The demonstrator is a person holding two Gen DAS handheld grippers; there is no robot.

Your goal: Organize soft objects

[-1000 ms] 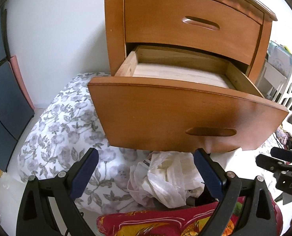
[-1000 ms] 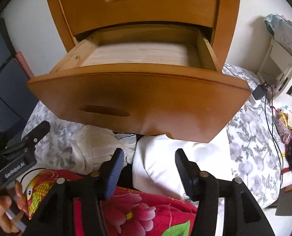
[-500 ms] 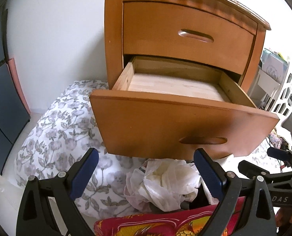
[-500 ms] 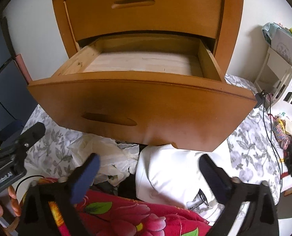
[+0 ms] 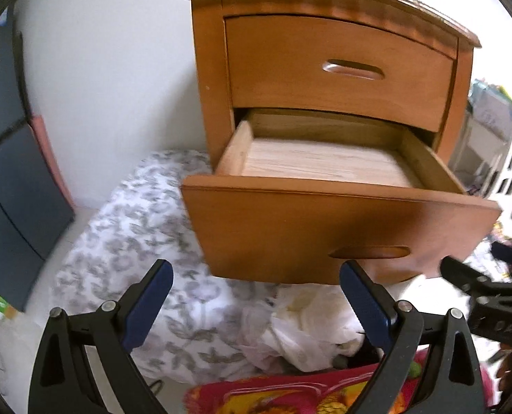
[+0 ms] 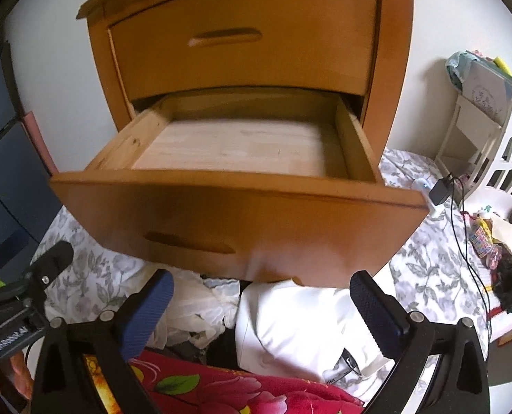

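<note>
I am hovering both the left gripper (image 5: 254, 302) and right gripper (image 6: 261, 305), jaws spread and empty, over the clothes pile below the open drawer (image 6: 242, 148). Next I am reaching down for the white shirt (image 6: 300, 324).

Left tool (image 5: 256, 289): fingers spread wide, nothing between them, angled downward. Right tool (image 6: 261, 296): fingers fully apart, nothing gripped, angled downward, just right of the left tool.

One wooden nightstand (image 5: 325, 7) with two drawers, lower drawer (image 6: 242, 217) open; two grippers, left gripper (image 5: 256, 293) and right gripper (image 6: 261, 307); one white shirt (image 6: 290, 324); one red floral cloth (image 6: 221, 393).
</note>
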